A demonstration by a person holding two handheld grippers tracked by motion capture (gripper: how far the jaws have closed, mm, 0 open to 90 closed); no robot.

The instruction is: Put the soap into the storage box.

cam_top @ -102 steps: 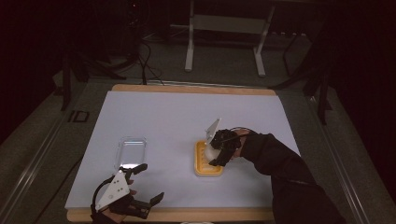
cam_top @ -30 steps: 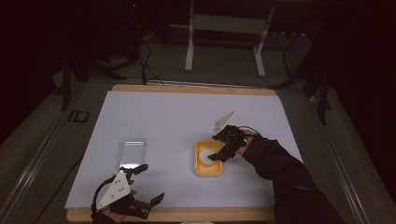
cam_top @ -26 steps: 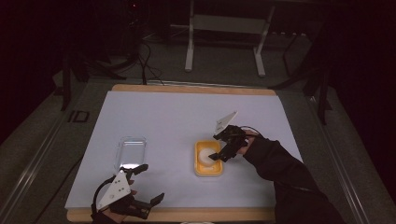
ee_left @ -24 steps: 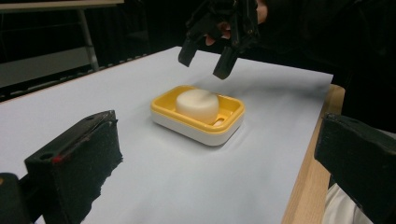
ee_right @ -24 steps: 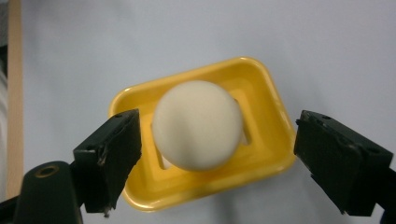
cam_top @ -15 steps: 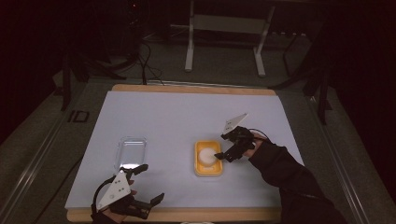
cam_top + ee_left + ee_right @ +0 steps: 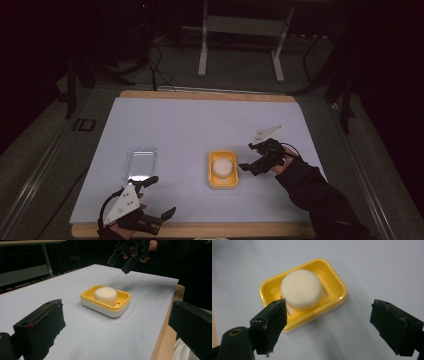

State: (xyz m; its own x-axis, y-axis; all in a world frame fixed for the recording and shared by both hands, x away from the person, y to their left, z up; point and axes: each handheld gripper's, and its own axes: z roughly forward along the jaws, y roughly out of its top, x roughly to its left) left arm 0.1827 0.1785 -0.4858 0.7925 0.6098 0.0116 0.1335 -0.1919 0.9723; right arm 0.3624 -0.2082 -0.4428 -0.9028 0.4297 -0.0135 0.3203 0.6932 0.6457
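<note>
A yellow soap dish (image 7: 223, 184) lies on the white sheet right of centre, with a round white soap (image 7: 223, 166) in it. My right gripper (image 7: 248, 156) hovers just right of the dish, open and holding nothing. In the right gripper view the soap (image 7: 301, 289) and dish (image 7: 337, 302) lie below and beyond the spread jaws of the right gripper (image 7: 330, 310). My left gripper (image 7: 160, 196) rests open near the front edge, empty. In its own view the left gripper (image 7: 117, 312) faces the dish (image 7: 100, 306) and soap (image 7: 105, 295), with the right gripper (image 7: 127, 258) beyond.
A clear plastic lid (image 7: 140, 162) lies on the sheet at the left, just beyond my left gripper. The white sheet (image 7: 200, 125) covers a wooden board whose edge (image 7: 200, 229) runs along the front. Dark floor and a metal stand (image 7: 240, 30) lie behind the table.
My right gripper has drawn back to the right, off the dish, leaving the soap uncovered in it. The left gripper has stayed put.
</note>
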